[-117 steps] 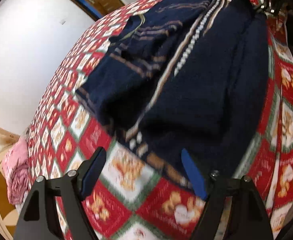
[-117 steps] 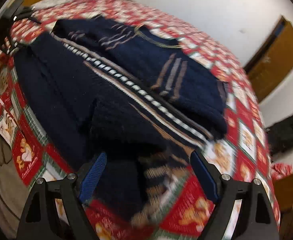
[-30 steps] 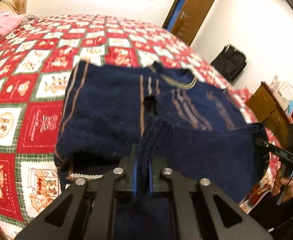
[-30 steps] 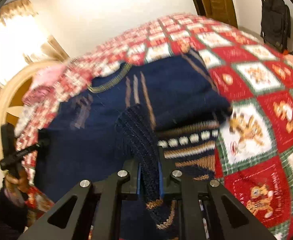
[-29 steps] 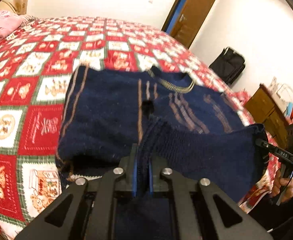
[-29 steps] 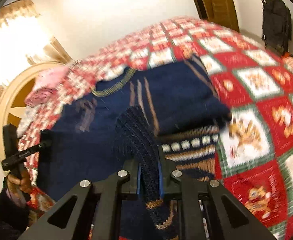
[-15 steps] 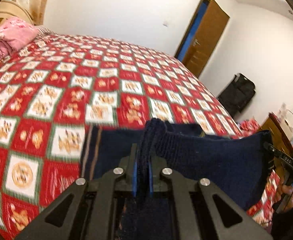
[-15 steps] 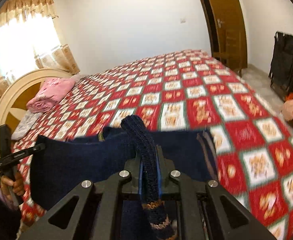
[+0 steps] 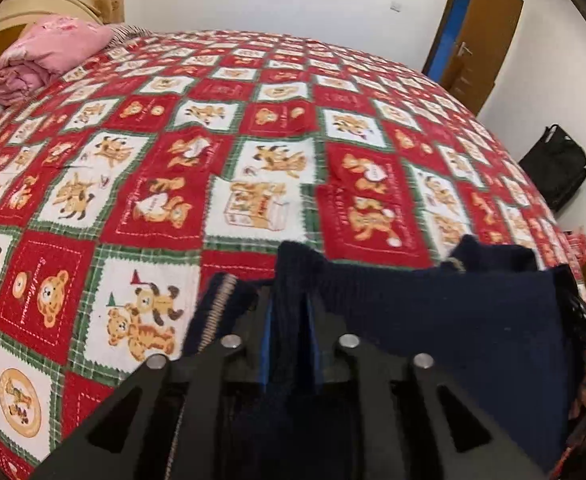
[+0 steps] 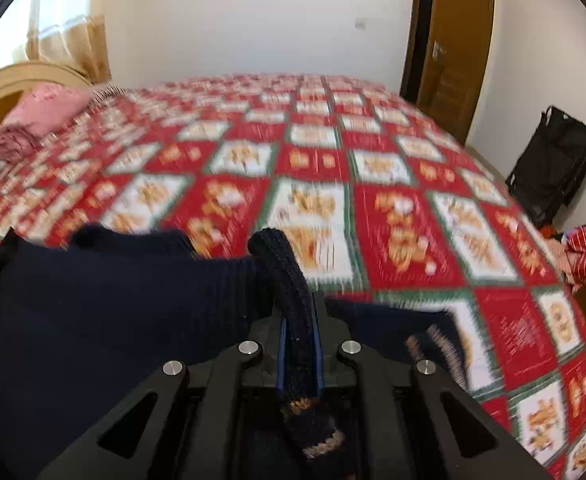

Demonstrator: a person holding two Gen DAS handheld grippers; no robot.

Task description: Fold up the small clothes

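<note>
A navy knitted sweater (image 9: 453,312) with tan stripes is held up off the bed between both grippers. My left gripper (image 9: 289,312) is shut on a bunched fold of its edge. My right gripper (image 10: 297,320) is shut on another ribbed fold of the sweater (image 10: 105,312). The cloth stretches taut from one gripper to the other. The right gripper's tip shows at the far right of the left wrist view (image 9: 585,320). The sweater's lower part hangs below the views and is hidden.
The bed has a red, white and green bear-print quilt (image 9: 253,152). A folded pink blanket (image 9: 41,60) lies at the head by the curved headboard. A brown door (image 10: 449,44) and a black bag (image 10: 549,168) stand at the right.
Both grippers have lifted the sweater further and tilted up. The part that lay on the quilt has come off it, and bare quilt now fills the view ahead.
</note>
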